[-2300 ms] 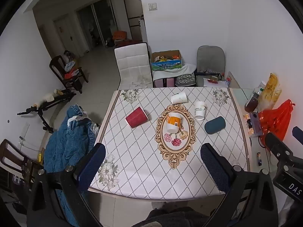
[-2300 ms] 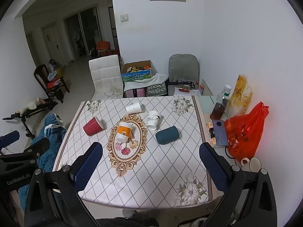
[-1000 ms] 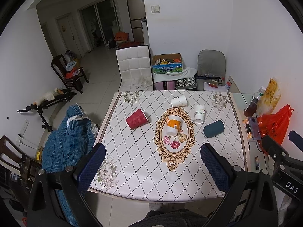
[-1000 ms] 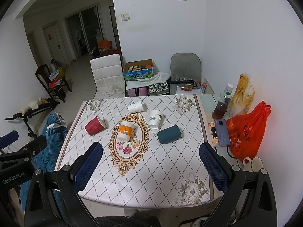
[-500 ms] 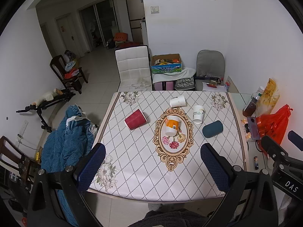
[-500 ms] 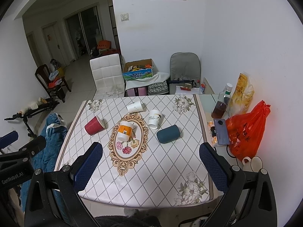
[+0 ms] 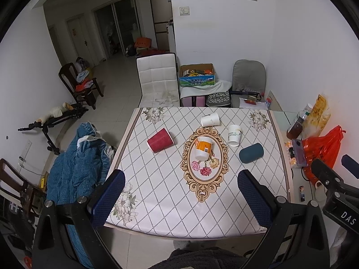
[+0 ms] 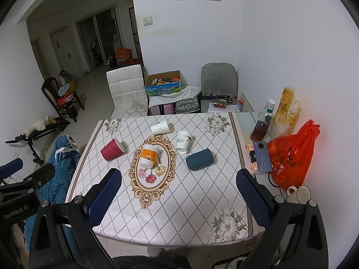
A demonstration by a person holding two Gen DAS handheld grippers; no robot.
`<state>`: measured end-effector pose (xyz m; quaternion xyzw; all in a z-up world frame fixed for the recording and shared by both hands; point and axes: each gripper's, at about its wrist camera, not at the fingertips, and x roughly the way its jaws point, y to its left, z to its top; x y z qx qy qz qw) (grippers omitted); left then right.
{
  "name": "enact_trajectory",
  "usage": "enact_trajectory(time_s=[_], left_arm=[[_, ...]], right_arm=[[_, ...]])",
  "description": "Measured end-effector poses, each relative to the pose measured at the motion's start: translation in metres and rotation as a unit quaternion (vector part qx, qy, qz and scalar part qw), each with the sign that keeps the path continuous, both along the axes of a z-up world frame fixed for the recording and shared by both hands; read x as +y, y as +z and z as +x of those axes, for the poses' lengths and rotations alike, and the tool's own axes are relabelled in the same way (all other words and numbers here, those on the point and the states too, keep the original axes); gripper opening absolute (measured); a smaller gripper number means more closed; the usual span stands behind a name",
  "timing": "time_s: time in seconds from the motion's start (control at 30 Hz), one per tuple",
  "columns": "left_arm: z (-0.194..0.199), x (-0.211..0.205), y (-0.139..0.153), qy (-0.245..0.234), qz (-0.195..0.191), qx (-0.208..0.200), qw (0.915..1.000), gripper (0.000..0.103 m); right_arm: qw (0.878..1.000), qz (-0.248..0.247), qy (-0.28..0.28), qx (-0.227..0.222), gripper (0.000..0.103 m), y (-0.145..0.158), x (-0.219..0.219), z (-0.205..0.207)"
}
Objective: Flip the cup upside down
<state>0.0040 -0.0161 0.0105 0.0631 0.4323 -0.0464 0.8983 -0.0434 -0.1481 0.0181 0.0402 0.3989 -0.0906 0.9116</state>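
Note:
Several cups lie on their sides on the patterned tablecloth (image 7: 157, 192): a red cup (image 7: 160, 143) (image 8: 112, 149), a white cup with an orange band (image 7: 203, 148) (image 8: 148, 155), a plain white cup (image 7: 210, 119) (image 8: 159, 126), a white printed cup (image 7: 234, 135) (image 8: 183, 142) and a dark teal cup (image 7: 250, 153) (image 8: 200, 159). My left gripper (image 7: 181, 195) is open and empty, high above the table's near edge. My right gripper (image 8: 178, 194) is open and empty too, held beside it.
A blue jacket (image 7: 78, 163) hangs on a chair at the table's left. A red plastic bag (image 8: 291, 154), a phone (image 8: 261, 155) and bottles (image 8: 262, 123) sit on the glass side table at the right. A white chair (image 7: 157, 78) stands behind the table.
Both views have shifted only slightly, a small rise and drift of the grippers. The cups have not moved and both grippers stay open.

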Motion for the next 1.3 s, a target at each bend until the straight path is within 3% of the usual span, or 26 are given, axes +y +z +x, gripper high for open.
enact_trajectory(time_s=[0.77, 1.03, 1.3], left_arm=[[0.001, -0.003, -0.008, 0.005, -0.008, 0.014, 0.9999, 0.103], [0.010, -0.020, -0.034, 0.008, -0.001, 0.032, 0.9995, 0.103], [0.037, -0.052, -0.088, 0.005, 0.029, 0.066, 0.9974, 0.103]], right_arm=[[1.000, 0.014, 0.008, -0.001, 0.103, 0.017, 0.003, -0.009], [0.999, 0.017, -0.005, 0.035, 0.103, -0.015, -0.017, 0.002], [0.992, 0.027, -0.031, 0.116, 0.103, -0.095, -0.059, 0.017]])
